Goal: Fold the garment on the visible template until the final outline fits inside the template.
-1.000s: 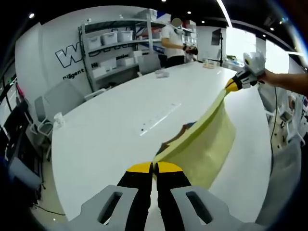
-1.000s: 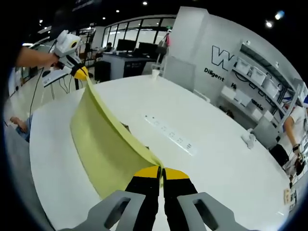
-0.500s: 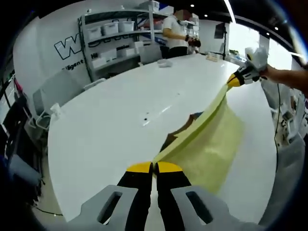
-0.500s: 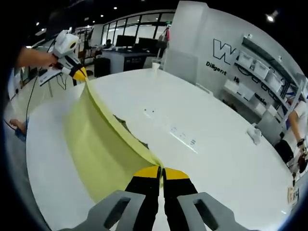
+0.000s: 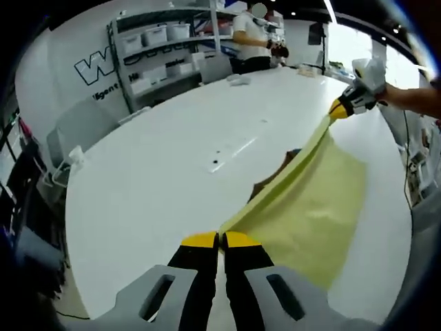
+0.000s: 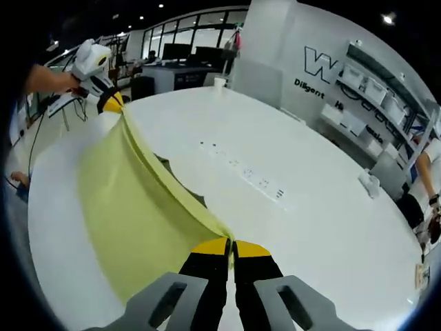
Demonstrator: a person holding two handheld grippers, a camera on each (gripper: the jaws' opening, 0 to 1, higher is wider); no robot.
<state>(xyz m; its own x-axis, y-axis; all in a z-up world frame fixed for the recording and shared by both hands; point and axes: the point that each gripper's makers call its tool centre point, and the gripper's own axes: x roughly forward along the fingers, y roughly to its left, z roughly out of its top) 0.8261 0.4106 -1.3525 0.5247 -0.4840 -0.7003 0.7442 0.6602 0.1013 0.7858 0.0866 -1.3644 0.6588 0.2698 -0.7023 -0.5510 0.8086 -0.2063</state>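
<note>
The pale yellow garment (image 5: pixel 310 207) hangs stretched over the white table (image 5: pixel 158 172), its top edge pulled taut between the two tools. The left tool (image 5: pixel 220 239) is clamped on one corner, the right tool (image 6: pixel 230 245) on the other. A dark template (image 6: pixel 180 185) shows just beyond the cloth.

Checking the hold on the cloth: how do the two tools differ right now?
In the left gripper view, the left tool rises from the bottom, near; the right tool sits far, top right, looking smaller. Both are yellow-tipped, shut on the yellow garment, stretching its edge taut above the white table.
</note>
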